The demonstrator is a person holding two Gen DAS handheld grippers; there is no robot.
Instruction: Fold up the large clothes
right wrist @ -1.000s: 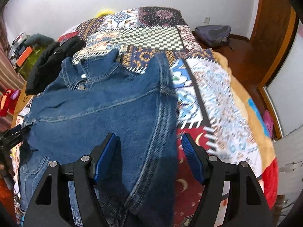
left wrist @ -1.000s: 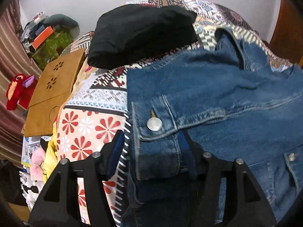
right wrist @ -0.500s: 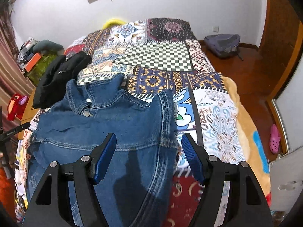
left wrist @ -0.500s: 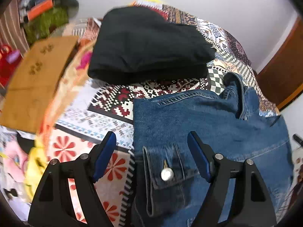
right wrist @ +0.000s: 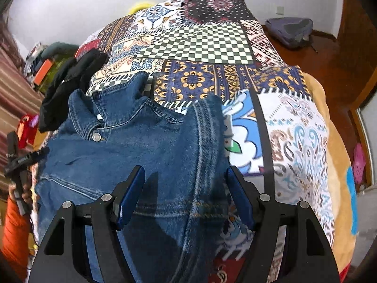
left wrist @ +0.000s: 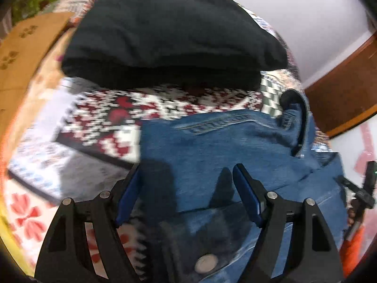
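Note:
A blue denim jacket [right wrist: 141, 146] lies flat on the patchwork bedspread [right wrist: 200, 44], collar toward the far end. My right gripper [right wrist: 185, 168] hovers open over the jacket's right side seam, pads apart from the cloth. My left gripper [left wrist: 186, 168] is open above the jacket's [left wrist: 223, 146] left edge, and nothing is pinched between its blue pads. A folded-in cuff with a metal button [left wrist: 206, 263] lies under the left gripper's body. The collar [left wrist: 297, 110] stands up at the far right of the left wrist view.
A folded black garment [left wrist: 169, 30] lies just beyond the jacket's left shoulder. A brown wooden board [left wrist: 21, 54] sits off the bed's left side. A grey backpack [right wrist: 289, 30] is on the wooden floor at the far right. An orange sleeve [right wrist: 14, 231] shows at the left.
Both grippers have travelled up the jacket toward its collar. The left jaws widened and the buttoned cuff that was between them now lies below them. The right jaws kept their width.

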